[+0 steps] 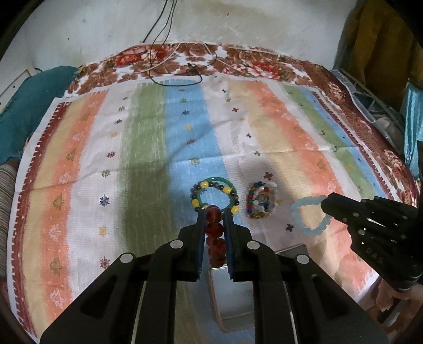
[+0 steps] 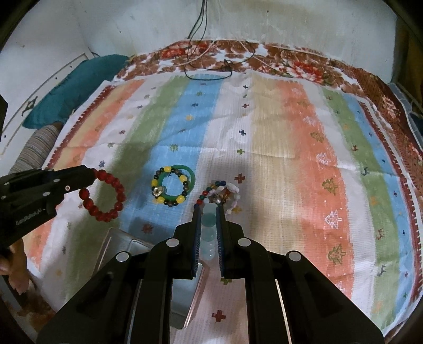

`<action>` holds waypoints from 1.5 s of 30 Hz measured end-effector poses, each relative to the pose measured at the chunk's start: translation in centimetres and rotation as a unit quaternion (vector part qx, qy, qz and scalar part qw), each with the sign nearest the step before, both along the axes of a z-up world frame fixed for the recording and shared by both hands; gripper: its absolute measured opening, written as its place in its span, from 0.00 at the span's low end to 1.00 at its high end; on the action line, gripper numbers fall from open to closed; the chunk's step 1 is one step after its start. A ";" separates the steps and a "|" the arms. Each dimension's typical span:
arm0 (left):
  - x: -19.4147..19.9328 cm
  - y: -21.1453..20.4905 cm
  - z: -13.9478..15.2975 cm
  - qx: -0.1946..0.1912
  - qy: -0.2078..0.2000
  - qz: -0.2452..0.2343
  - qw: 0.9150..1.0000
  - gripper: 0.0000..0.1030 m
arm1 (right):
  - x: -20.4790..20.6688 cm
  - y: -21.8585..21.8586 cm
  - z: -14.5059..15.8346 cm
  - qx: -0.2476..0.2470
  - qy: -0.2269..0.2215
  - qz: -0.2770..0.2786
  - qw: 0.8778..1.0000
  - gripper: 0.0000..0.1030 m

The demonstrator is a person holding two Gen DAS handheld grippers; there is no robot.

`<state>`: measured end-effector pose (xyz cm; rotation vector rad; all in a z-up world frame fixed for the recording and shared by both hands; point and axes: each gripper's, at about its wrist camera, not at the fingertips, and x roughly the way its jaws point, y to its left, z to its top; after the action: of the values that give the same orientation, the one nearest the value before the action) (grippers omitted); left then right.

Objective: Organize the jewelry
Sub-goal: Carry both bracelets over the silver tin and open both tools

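Bracelets point(image 1: 214, 238) clamped in claws point(image 1: 214, 211) (one each)

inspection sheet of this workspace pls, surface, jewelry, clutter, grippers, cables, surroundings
surface: striped cloth with small motifs, laid over a floral cloth.
job's things: red bead bracelet held off the cloth; pale blue bead bracelet also held; green bangle with a yellow-and-dark bead bracelet on it, lying on the cloth; mixed-colour bead pile beside it; clear tray at the near edge.
clutter: nothing seen.
grippers: left hand-held gripper shut on the red bead bracelet; right hand-held gripper shut on the pale blue bead bracelet.
cables: thin dark cables hang down the wall onto the far edge.
surroundings: white wall; teal fabric at left.
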<state>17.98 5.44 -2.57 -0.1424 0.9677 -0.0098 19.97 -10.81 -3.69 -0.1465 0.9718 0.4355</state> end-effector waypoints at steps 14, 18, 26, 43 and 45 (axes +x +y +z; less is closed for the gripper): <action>-3.6 -2.6 2.0 -0.015 -0.026 -0.029 0.999 0.13 | -3.8 -0.1 2.5 0.016 -0.031 0.022 0.999 0.12; -4.5 -3.0 2.3 -0.017 -0.032 -0.031 0.999 0.13 | -4.9 -0.3 2.8 0.019 -0.037 0.026 0.999 0.12; -6.0 -4.0 2.6 -0.018 -0.038 -0.037 0.998 0.13 | -7.0 -0.3 2.6 0.020 -0.035 0.037 0.998 0.12; -7.5 -3.7 2.6 0.013 -0.048 -0.010 0.999 0.34 | -7.6 -0.9 1.8 0.020 -0.026 0.023 0.999 0.46; -7.4 -3.0 2.6 0.015 -0.046 0.005 0.999 0.39 | -7.3 -1.1 1.9 0.017 -0.027 0.019 0.999 0.46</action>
<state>10.61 2.41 0.03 -0.1190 0.8752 0.0077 12.63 -11.93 -1.77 -0.1452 0.9101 0.4807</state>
